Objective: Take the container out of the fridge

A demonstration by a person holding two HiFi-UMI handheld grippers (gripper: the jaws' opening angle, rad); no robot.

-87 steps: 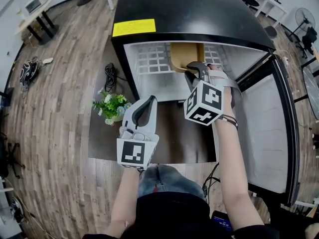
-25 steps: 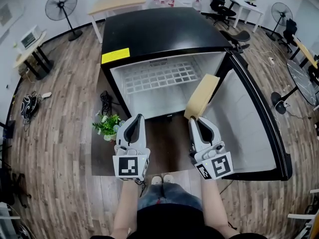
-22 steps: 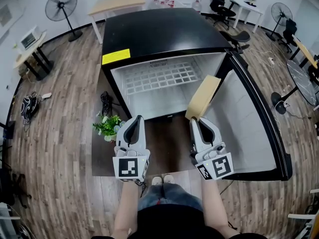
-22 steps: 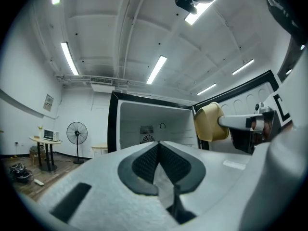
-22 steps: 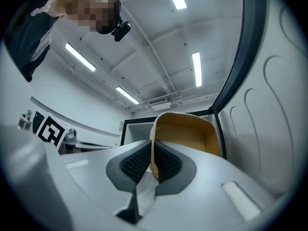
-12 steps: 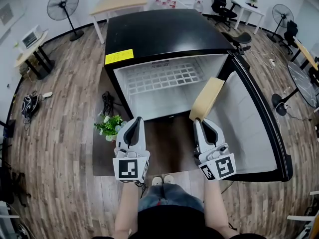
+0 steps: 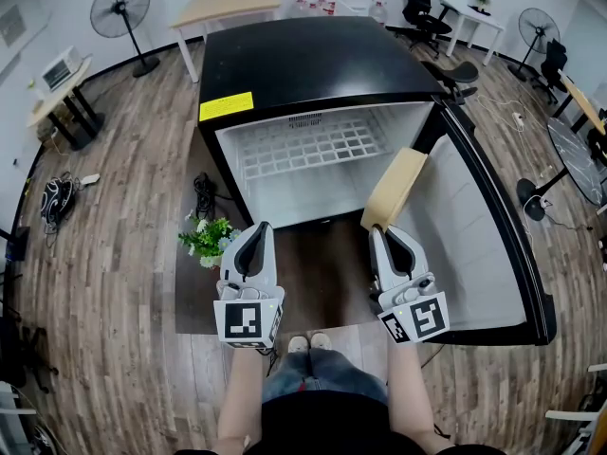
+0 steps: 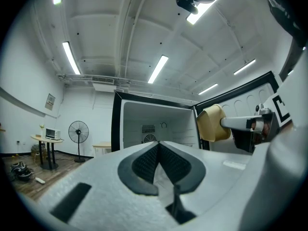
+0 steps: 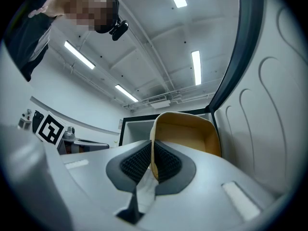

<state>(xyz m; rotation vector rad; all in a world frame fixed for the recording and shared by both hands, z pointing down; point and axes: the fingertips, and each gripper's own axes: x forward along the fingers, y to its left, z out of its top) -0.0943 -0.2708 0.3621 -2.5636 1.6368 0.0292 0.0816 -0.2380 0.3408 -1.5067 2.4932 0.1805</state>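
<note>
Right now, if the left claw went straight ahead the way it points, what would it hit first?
Probably the open fridge: the empty left claw aims into its cavity, so the back wall looks first, though depth is unclear.

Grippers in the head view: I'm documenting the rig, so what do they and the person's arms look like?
The left gripper and right gripper are light grey, tapered shells with black ribbed pads inside the jaws. Each carries a white cube with black square markers at its rear. The forearms are unsleeved; the top is black.
</note>
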